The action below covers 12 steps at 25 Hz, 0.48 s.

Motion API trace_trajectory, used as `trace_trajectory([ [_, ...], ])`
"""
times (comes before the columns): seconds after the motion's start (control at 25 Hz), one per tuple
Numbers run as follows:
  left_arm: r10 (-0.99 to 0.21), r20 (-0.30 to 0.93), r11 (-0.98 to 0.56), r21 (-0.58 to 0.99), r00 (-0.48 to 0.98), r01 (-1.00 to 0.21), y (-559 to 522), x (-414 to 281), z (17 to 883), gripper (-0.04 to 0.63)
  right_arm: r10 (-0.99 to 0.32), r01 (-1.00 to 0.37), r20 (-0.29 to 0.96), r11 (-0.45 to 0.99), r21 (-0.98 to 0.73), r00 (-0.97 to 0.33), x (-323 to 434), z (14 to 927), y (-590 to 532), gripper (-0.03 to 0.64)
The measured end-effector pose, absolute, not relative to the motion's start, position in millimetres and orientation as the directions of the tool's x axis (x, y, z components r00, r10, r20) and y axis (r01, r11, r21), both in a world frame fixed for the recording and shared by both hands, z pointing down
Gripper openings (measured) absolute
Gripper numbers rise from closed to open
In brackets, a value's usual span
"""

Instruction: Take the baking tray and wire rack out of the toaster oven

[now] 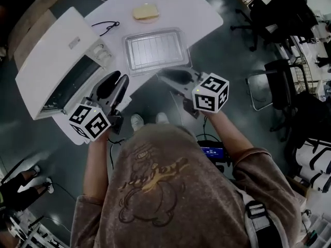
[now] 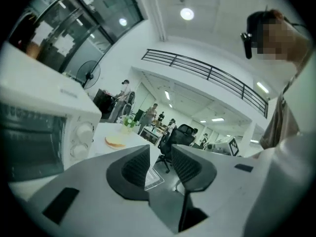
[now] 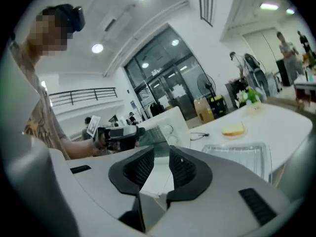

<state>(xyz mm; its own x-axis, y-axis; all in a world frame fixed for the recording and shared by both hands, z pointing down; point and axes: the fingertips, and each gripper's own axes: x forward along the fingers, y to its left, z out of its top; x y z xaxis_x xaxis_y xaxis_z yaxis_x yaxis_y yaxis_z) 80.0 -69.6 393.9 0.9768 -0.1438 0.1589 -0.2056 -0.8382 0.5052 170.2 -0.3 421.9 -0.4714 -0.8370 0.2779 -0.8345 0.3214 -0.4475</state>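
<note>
Left claw (image 1: 117,80): above the near edge of the white desk (image 1: 199,12), jaws parted, nothing between. Right claw (image 1: 166,76): jaws narrowly parted, empty. Silver rectangular baking tray (image 1: 128,56), thin wire rack (image 1: 155,49) lying in it: on the desk, beside the white toaster oven (image 1: 54,56). Beyond: pale bread slice (image 1: 146,12).

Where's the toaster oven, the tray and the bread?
toaster oven (image 1: 50,49): head view, its white top.
baking tray (image 1: 126,56): head view, its left rim.
bread (image 1: 145,12): head view, middle of the slice.
</note>
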Motion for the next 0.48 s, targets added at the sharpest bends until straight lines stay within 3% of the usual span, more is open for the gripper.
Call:
trace_trajectory([
  [0.2,-0.209,0.111,-0.931,0.281,0.972,-0.232,-84,58,345,0.137,-0.92,-0.922,0.167,0.313,-0.229,-0.354,141,359,-22,0.014],
  [0.32,-0.287,0.072,-0.925,0.239,0.955,-0.296,-92,49,335,0.021,-0.96,-0.95,0.082,0.249,-0.191,-0.268,149,339,-25,0.002],
  [0.48,-0.342,0.058,-0.916,0.202,0.938,-0.347,-99,40,347,0.003,-0.981,-0.962,0.029,0.183,-0.204,-0.192,156,342,-28,0.0],
])
